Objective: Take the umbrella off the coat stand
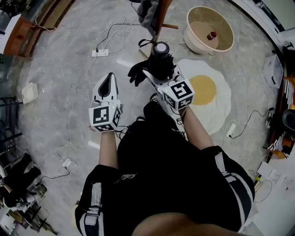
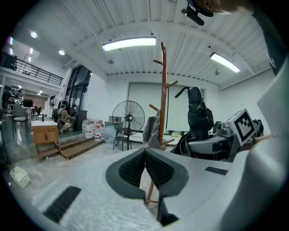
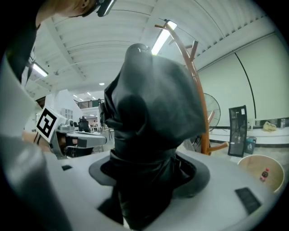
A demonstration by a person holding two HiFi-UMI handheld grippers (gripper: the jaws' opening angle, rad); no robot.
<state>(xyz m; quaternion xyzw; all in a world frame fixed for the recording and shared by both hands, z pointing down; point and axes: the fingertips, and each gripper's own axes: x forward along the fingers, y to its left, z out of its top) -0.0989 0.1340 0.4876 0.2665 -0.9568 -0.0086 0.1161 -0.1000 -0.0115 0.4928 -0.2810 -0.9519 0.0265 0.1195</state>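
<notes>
My right gripper (image 1: 157, 69) is shut on a folded black umbrella (image 1: 161, 57), which stands upright between its jaws and hangs free of the stand. In the right gripper view the umbrella (image 3: 149, 113) fills the middle and hides the pads, while the gripper (image 3: 145, 169) clamps its lower folds. The brown wooden coat stand (image 1: 159, 20) rises just beyond, with a grey garment (image 1: 147, 11) hanging on it. The stand (image 2: 162, 90) also appears in the left gripper view, with the umbrella (image 2: 199, 115) to its right. My left gripper (image 1: 110, 77) is shut and empty, left of the umbrella, its pads (image 2: 156, 169) meeting.
A fried-egg rug (image 1: 209, 94) lies on the grey floor to the right, with a round beige basket (image 1: 198, 37) beyond it. A white power strip (image 1: 100, 53) and cables trail at the left. A standing fan (image 2: 128, 118), water bottles (image 2: 92, 128) and wooden steps (image 2: 67, 146) are further off.
</notes>
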